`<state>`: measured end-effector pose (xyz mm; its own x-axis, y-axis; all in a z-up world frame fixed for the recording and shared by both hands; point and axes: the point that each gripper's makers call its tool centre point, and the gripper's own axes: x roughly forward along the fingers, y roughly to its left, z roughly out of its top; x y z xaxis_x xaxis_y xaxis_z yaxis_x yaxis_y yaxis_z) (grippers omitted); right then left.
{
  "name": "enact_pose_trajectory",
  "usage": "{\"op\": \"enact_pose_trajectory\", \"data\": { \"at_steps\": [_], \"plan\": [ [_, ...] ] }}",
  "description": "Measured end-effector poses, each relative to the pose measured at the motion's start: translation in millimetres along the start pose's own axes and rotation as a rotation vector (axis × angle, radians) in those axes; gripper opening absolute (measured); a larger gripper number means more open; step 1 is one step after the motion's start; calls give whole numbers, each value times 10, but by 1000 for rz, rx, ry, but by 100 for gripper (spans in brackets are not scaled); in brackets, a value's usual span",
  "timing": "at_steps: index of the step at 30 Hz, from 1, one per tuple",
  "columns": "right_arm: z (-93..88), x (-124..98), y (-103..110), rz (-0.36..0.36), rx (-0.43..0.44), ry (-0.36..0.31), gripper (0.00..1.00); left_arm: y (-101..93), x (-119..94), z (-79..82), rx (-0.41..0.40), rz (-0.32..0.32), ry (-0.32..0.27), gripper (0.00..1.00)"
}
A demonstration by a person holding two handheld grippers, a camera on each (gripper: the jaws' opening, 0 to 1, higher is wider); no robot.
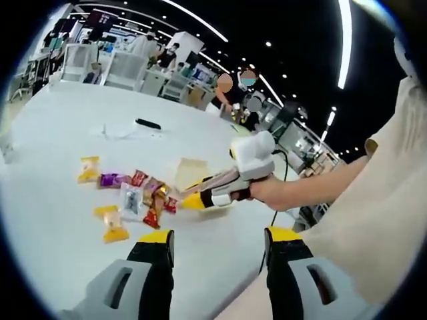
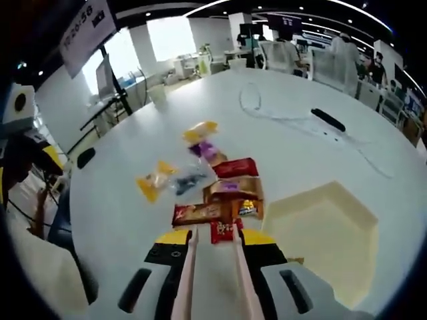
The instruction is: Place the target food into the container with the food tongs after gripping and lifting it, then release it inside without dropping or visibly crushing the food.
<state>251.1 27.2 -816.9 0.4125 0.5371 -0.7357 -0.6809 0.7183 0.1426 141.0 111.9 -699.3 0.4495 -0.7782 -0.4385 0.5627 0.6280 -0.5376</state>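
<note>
Snack (image 2: 224, 231) (red) at hand-held gripper (image 2: 213, 241) tips

Left gripper view: camera held well above the white counter (image 1: 53, 200), looking forward and down along its own two jaws, which stand apart at the bottom edge. It faces the scatter of wrapped snacks (image 1: 133, 197) from a moderate distance, with the right gripper (image 1: 190, 200) entering from the right.

Right gripper view: camera sits lower and closer — the nearest snack packets (image 2: 213, 213) lie just past the tips of its tongs (image 2: 213, 267), the pale container (image 2: 327, 233) at right.

Shared ground — the snack pile, the container (image 1: 190, 170), the counter top and the dark remote-like bar (image 1: 148, 123) (image 2: 328, 120) farther off.
</note>
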Motion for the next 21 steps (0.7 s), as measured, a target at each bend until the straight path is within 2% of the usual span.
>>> {"op": "enact_pose_trajectory", "data": {
  "at_steps": [5, 11, 21],
  "plan": [
    [8, 7, -31, -8, -8, 12, 27, 57, -3, 28, 6, 15, -7, 60],
    [50, -10, -68, -14, -9, 11, 28, 171, -15, 54, 0, 66, -25, 72],
    [49, 14, -81, -14, -19, 20, 28, 206, -37, 46, -23, 81, -42, 76]
  ]
}}
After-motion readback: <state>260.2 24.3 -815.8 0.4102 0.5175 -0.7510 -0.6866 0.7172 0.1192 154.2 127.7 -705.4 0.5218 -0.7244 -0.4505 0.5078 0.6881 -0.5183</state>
